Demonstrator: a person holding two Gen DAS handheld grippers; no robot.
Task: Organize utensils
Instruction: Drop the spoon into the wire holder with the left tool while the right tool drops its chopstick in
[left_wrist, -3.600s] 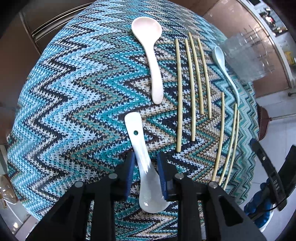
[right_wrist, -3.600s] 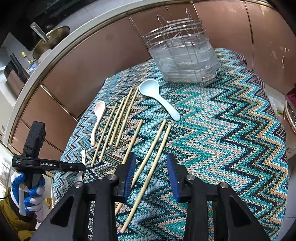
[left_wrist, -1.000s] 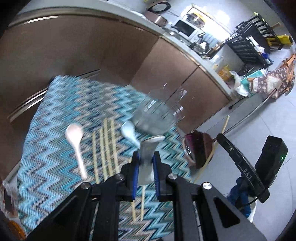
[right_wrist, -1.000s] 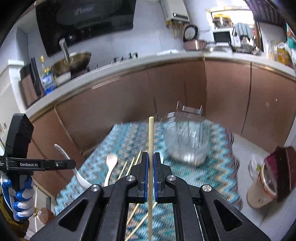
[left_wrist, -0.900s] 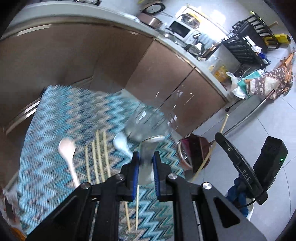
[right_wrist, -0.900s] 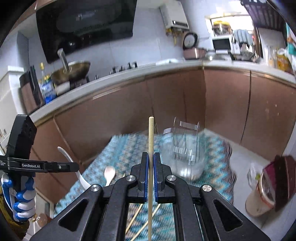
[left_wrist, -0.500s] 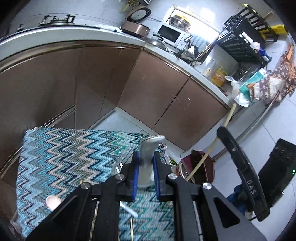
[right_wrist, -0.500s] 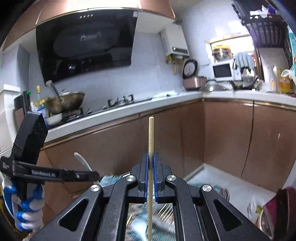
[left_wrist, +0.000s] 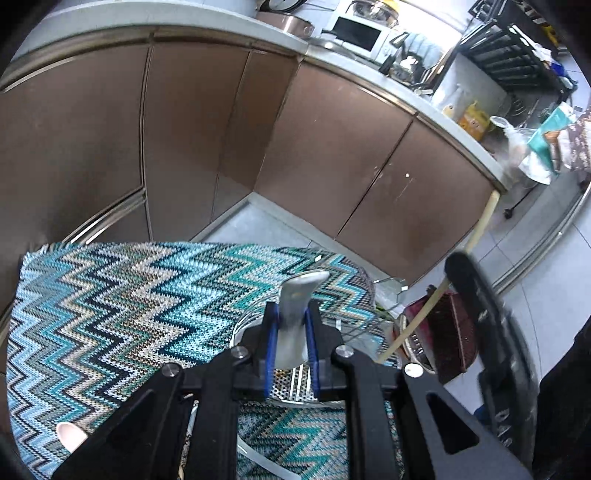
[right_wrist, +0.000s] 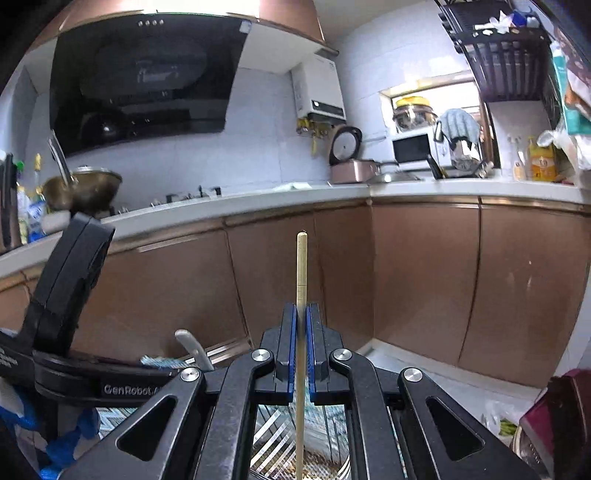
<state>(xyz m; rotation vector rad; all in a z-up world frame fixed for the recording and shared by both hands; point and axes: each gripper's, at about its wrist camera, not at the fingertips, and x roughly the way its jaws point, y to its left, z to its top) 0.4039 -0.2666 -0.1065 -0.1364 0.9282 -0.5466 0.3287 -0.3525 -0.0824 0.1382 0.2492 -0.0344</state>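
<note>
The left gripper (left_wrist: 290, 332) is clamped on a white ceramic spoon (left_wrist: 295, 317), its handle end sticking up past the blue pads, above the perforated metal utensil holder (left_wrist: 295, 384) that stands on the zigzag tablecloth (left_wrist: 110, 314). The right gripper (right_wrist: 302, 347) is pinched tight on a bamboo chopstick (right_wrist: 301, 258), held upright with its lower end reaching down over the same holder (right_wrist: 273, 443). In the left view a pink spoon (left_wrist: 70, 435) lies on the cloth at the lower left
</note>
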